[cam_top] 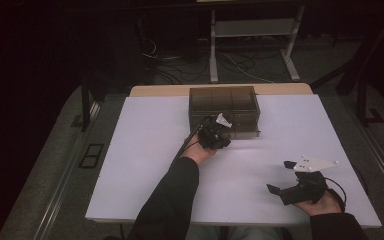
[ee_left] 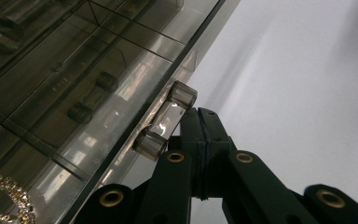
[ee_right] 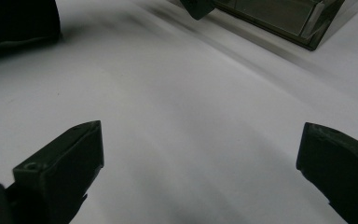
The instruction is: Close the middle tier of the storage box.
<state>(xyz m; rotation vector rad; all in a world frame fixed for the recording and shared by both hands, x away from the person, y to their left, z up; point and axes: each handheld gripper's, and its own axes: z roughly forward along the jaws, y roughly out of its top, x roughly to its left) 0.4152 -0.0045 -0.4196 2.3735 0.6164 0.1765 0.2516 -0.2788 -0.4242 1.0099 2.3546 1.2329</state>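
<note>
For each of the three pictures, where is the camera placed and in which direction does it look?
High view: above the person's side, looking forward and down on the table; both forearms, left tongs, right tongs.
Left gripper view: on the left tongs, shut beside the box handle.
Right gripper view: on the right tongs, open over the table.
Shared: the smoky clear box.

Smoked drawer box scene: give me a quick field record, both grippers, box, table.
left gripper: jaws shut, tips against the clear handle; whether they pinch it, cannot tell
right gripper: jaws wide open, nothing between them, over bare table near the front right
box: smoked transparent drawer box at the table's far middle, divided into compartments
contents: gold chain inside, seen through the wall
table: white top
</note>
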